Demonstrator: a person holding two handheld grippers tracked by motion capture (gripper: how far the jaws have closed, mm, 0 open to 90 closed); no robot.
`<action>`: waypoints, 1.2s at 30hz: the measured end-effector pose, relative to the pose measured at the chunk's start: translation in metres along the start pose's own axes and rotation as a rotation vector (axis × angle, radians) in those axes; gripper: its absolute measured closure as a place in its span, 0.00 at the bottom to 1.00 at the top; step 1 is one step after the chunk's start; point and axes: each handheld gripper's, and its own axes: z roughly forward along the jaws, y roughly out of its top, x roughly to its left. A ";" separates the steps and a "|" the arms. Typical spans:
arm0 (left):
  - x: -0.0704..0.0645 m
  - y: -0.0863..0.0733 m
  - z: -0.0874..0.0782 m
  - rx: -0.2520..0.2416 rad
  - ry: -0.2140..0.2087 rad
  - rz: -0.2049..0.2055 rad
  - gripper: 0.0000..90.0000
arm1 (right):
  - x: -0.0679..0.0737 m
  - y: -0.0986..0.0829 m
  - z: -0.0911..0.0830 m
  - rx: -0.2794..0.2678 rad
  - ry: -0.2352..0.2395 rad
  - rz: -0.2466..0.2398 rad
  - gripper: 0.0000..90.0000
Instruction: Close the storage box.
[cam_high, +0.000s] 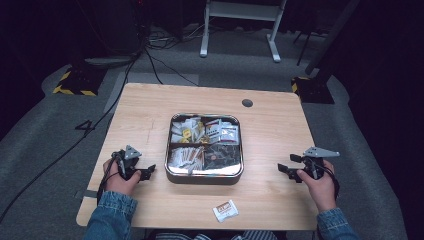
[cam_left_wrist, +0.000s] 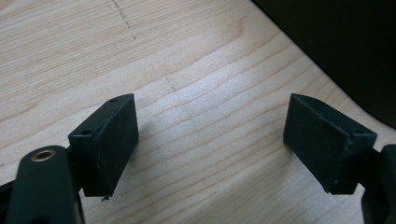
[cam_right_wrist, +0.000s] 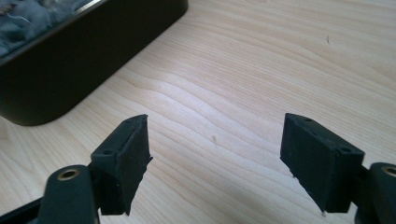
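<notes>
Tray (cam_high: 204, 176): a square metal tray at the middle of the counter (cam_high: 150, 115), split into four compartments, each stuffed with small packets (their print is too small to read).
Loose packet (cam_high: 225, 210): one white packet with red print, flat on the counter at about 5 o'clock from the tray, near the counter's near edge and apart from both hands.
Left hand-held gripper (cam_high: 149, 171): at about 8 o'clock from the tray, low over the counter, tips pointing toward the tray wall and just beside it. In the left gripper view (cam_left_wrist: 210, 140) its jaws are spread wide with bare wood between them.
Right hand-held gripper (cam_high: 283, 169): at about 4 o'clock from the tray, tips aimed at the tray but apart from it. In the right gripper view (cam_right_wrist: 215, 154) the jaws are spread wide over bare wood, the tray's dark wall (cam_right_wrist: 84, 70) at 10 o'clock.
Hands: the left hand (cam_high: 119, 179) and right hand (cam_high: 316, 184) each wrap a handle, denim sleeves behind.
</notes>
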 end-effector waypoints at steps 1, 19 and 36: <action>0.000 0.001 0.000 0.002 -0.001 0.002 0.20 | -0.003 -0.004 0.002 0.002 -0.006 0.001 0.27; 0.000 0.003 0.002 0.003 -0.002 0.003 0.20 | -0.008 -0.022 0.016 0.052 -0.027 -0.027 0.25; 0.000 0.003 0.002 0.003 -0.002 0.003 0.20 | -0.005 -0.022 0.030 0.106 -0.066 -0.100 0.08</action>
